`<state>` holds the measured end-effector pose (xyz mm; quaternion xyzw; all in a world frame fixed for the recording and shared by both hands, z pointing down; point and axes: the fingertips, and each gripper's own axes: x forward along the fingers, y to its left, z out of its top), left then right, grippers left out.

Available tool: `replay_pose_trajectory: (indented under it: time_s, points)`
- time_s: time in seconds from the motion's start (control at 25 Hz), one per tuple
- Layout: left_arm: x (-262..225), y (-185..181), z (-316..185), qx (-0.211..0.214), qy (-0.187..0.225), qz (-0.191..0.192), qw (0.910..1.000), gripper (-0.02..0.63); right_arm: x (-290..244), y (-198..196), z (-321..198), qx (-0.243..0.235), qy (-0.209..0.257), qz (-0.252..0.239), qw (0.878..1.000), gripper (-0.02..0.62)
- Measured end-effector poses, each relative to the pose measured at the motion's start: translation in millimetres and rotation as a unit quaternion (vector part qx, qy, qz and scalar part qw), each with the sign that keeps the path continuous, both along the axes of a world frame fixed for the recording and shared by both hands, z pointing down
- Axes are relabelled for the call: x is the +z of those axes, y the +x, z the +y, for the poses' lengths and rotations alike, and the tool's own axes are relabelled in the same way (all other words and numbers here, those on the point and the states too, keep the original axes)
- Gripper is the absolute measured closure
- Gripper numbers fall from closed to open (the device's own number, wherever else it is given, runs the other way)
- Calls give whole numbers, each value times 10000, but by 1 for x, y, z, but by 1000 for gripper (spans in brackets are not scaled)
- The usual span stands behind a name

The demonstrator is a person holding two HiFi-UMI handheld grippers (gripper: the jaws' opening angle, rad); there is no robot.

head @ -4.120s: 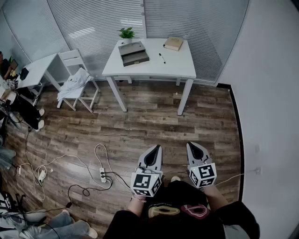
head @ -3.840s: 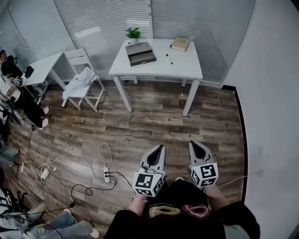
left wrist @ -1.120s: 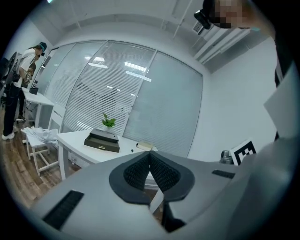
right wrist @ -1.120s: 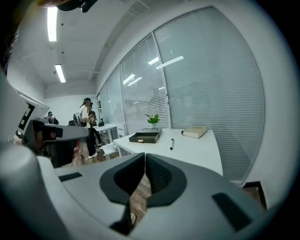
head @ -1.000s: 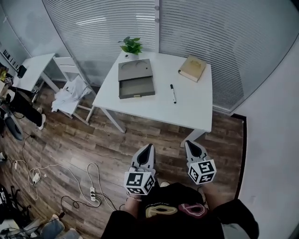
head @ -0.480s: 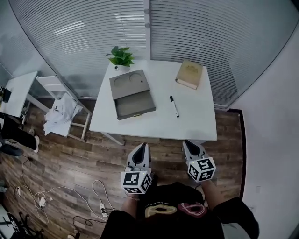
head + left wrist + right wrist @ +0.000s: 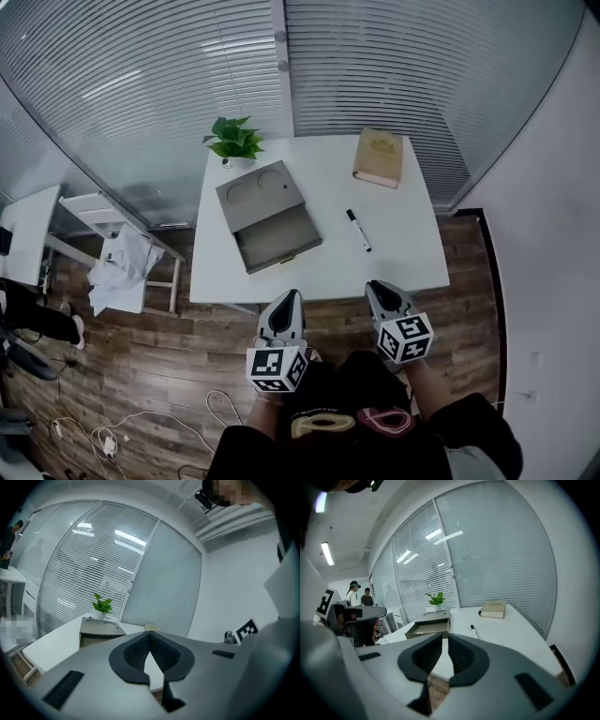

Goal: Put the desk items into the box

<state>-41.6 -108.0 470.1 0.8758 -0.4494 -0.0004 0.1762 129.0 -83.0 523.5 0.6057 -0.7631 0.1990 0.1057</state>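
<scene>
Box (image 7: 269, 225), grey and open-topped, sits on left half of white desk (image 7: 403, 253), tilted relative to desk edges, its inside bare. Pen (image 7: 359, 230) lies on desk just right of box, apart from it. Book (image 7: 379, 157) lies flat at far right corner, well apart from pen. Potted plant (image 7: 232, 139) stands at far left corner, just behind box. Left gripper (image 7: 286, 300) hangs at near desk edge, jaw tips touching, nothing between them. Right gripper (image 7: 380, 289) is beside it at the near edge, pointing toward pen; its jaws have just been opening, narrow gap now, nothing in it. Chair (image 7: 112, 253) with white cloth over it stands left of desk. Blinds-covered glass wall behind desk.
</scene>
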Motion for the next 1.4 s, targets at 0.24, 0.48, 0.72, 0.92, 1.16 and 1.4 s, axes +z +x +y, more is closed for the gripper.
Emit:
replay_pose_trajectory:
  time_s: [0.24,0.48,0.72,0.92,1.16,1.4]
  points:
    - [6,-3,-16,-23,-104,-22,9999,589,1,7,-17,122,-53,62,9999,549]
    - [11,-2,-32,-264,-200,-26,9994,589,6,20,-42,21,-156,149,9998,543]
    - [13,1,-51,-572,-274,-85,9979,589,12,35,-81,-208,-303,164,9992,489]
    - [14,3,-72,-895,-234,-105,9957,589,30,48,-117,-363,-511,327,9975,413]
    - [11,10,-95,-1196,-162,-143,9926,589,62,66,-153,-503,-966,568,9924,408]
    - [14,12,-107,-1523,-201,-182,9880,589,90,77,-179,-665,-1340,678,9864,408]
